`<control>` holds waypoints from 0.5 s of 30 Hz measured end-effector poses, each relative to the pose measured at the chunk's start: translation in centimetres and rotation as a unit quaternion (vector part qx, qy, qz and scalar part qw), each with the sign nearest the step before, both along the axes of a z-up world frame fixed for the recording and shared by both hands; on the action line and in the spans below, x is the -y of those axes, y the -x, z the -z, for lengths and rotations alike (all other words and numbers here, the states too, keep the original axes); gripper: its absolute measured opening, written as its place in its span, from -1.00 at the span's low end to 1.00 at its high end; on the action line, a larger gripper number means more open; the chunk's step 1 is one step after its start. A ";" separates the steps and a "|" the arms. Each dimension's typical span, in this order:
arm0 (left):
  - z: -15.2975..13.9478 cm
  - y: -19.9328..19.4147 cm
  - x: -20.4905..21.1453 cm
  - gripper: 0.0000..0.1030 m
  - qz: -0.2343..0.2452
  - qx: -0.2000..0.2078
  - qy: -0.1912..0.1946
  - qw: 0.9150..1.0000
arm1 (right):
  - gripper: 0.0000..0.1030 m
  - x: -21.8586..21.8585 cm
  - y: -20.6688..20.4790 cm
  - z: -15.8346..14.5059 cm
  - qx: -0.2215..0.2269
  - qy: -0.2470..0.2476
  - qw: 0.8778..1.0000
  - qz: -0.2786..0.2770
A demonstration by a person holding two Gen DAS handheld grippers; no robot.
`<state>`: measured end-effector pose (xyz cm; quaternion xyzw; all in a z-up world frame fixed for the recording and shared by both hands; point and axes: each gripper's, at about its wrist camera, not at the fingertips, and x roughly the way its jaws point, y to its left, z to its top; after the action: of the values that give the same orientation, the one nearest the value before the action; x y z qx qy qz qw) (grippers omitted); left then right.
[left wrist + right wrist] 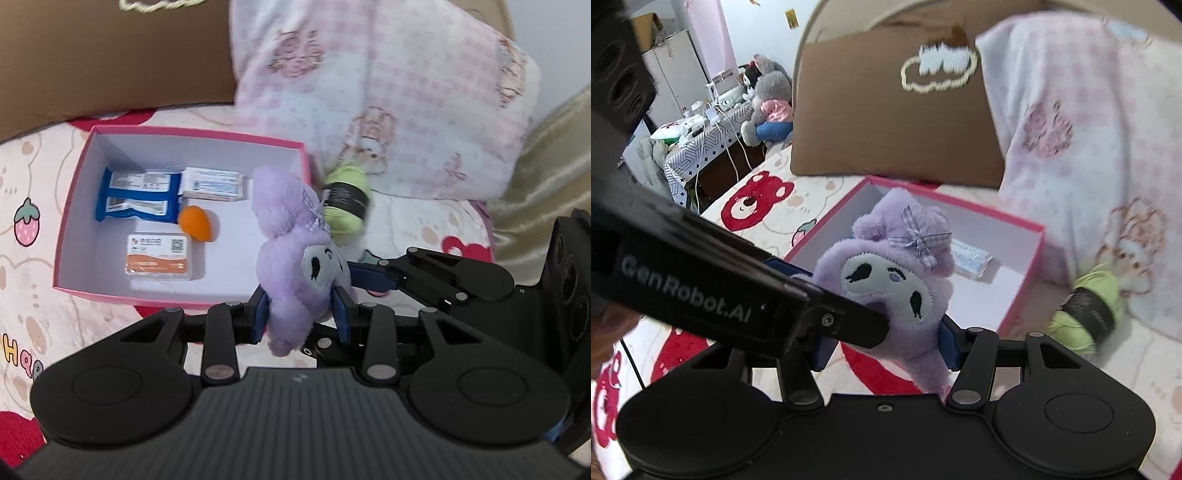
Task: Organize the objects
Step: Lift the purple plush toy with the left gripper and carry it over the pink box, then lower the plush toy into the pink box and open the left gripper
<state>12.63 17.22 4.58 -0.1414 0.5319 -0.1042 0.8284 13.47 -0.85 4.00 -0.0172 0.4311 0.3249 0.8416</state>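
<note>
A purple plush toy (295,266) with a white face and a checked bow hangs above the bedsheet at the near right corner of the pink box (184,132). My left gripper (301,315) is shut on its lower body, both blue pads pressed into the fur. In the right wrist view the plush toy (901,266) hangs between the fingers of my right gripper (886,345). The right-hand pad touches its fur. The left-hand pad stands apart from it, behind the left gripper's black finger (849,321). The pink box (960,207) is open behind it.
The box holds a blue packet (136,195), a white carton (214,184), an orange egg shape (195,223) and an orange-and-white pack (159,258). A green yarn skein (345,203) lies right of the box, against a pink checked pillow (388,92). A brown pillow (110,55) stands behind.
</note>
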 end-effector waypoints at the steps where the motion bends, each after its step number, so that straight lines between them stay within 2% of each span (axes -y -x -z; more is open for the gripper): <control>1: 0.6 -0.6 -0.4 -0.32 -0.008 -0.006 0.001 1.000 | 0.16 -0.3 -0.8 0.5 -0.011 -0.001 1.000 -0.001; 8: 4.7 -4.2 -3.2 -0.31 -0.042 -0.045 0.023 0.998 | 0.15 -2.5 -4.2 4.1 -0.062 0.016 0.998 0.009; 10: 5.9 -4.6 -3.7 -0.31 -0.063 -0.045 0.036 0.996 | 0.14 -2.9 -4.8 5.0 -0.058 0.027 0.998 0.013; 15: 8.5 -6.0 -3.7 -0.31 -0.063 -0.057 0.051 0.995 | 0.12 -2.9 -5.8 7.1 -0.068 0.045 0.997 0.013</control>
<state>18.60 20.88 -3.94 -0.2225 0.5621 -0.0705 0.7934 19.24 2.05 -3.11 -0.0278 0.5017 0.2944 0.8129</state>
